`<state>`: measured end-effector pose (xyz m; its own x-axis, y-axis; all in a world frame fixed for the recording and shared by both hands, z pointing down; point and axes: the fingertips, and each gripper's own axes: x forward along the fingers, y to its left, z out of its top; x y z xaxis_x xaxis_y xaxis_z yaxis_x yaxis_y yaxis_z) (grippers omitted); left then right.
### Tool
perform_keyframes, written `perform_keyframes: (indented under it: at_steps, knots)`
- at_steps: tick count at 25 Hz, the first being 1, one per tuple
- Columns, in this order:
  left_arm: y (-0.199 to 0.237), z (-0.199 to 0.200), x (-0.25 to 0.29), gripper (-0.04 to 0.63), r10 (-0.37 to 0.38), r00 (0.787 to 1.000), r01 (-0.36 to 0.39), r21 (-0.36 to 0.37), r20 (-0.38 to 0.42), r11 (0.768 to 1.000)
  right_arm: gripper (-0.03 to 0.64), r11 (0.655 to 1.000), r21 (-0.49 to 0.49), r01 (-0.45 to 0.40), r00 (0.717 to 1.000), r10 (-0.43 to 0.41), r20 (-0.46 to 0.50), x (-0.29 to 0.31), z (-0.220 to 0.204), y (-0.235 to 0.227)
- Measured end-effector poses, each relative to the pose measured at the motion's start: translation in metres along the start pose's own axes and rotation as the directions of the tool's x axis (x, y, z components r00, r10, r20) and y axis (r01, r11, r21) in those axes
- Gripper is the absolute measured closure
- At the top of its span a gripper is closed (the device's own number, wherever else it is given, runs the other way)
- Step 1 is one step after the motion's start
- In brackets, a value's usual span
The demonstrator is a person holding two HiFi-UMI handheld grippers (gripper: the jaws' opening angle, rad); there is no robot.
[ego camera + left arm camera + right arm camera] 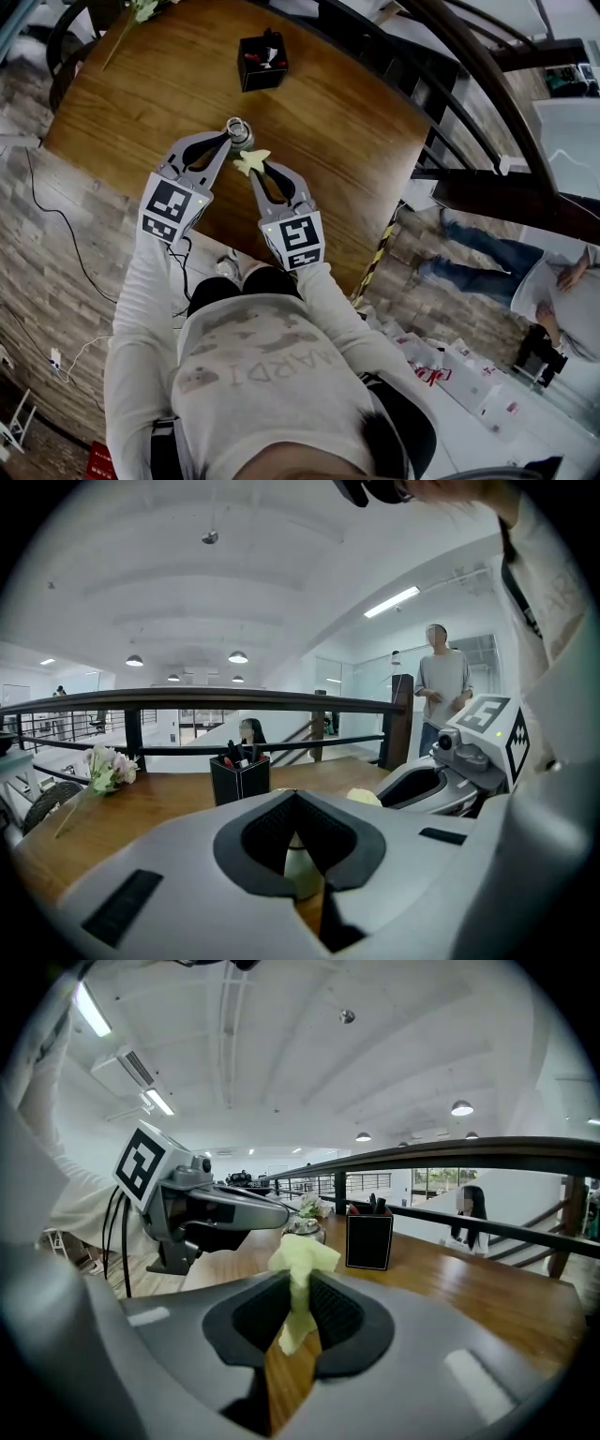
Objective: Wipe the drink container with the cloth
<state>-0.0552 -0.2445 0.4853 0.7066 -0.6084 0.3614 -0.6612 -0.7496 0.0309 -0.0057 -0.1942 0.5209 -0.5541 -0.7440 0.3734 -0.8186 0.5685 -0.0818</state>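
The drink container (239,131), a small pale vessel with a silvery metal top, sits at the near side of the broad round brown wooden table (356,141), the largest thing in the head view; whether it rests on the wood or is held just above it cannot be told. Behind the table a dark horizontal railing (234,700) crosses the left gripper view, and a person in a grey top (441,682) stands past it at the right. The grey left gripper (232,141) reaches in from the lower left, and its own view shows its dark pads clamped on the pale body of the drink container. The grey right gripper (260,169) lies just beside it (each carries its cube of black-and-white square markers near the wrist), its jaws pinched tight on a crumpled pale yellow cloth (298,1279). The cloth stands up out of the jaws, its free end just beside the drink container below its metal top; contact between them cannot be made out. Farther back on the table stands a black square pen holder (262,62) with pens in it, well apart from both grippers, and a small bunch of pale flowers (108,766) lies near the table's far left edge.
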Motion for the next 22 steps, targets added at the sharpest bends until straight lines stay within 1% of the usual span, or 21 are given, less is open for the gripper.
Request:
perform_keyframes:
  at_steps: [4,6,10,14,17,22]
  knots:
    - [0.001,-0.009,0.008,0.589,-0.015,0.999,0.015,-0.008,-0.034,1.0,0.543,1.0,-0.007,-0.015,1.0,0.015,-0.013,0.006,-0.004,-0.002]
    - [0.002,-0.007,0.008,0.589,-0.017,0.999,0.017,-0.011,-0.031,1.0,0.543,1.0,-0.011,-0.029,1.0,0.029,-0.011,0.012,-0.001,0.001]
    - [0.001,-0.005,0.009,0.589,-0.014,0.999,0.015,0.011,-0.033,1.0,0.543,0.997,-0.043,-0.069,0.997,0.067,-0.033,0.024,-0.005,0.009]
    - [0.001,-0.005,0.009,0.589,-0.017,0.999,0.017,0.0,-0.034,1.0,0.543,0.994,-0.057,-0.093,0.995,0.09,-0.048,0.036,-0.008,0.016]
    - [0.003,-0.006,0.01,0.589,-0.019,0.999,0.019,0.003,-0.038,1.0,0.543,0.993,-0.063,-0.098,0.994,0.095,-0.048,0.041,-0.008,0.017]
    - [0.0,-0.005,0.012,0.589,-0.026,0.999,0.028,0.025,-0.045,0.999,0.543,0.996,-0.059,-0.072,0.997,0.069,-0.046,0.039,-0.007,0.002]
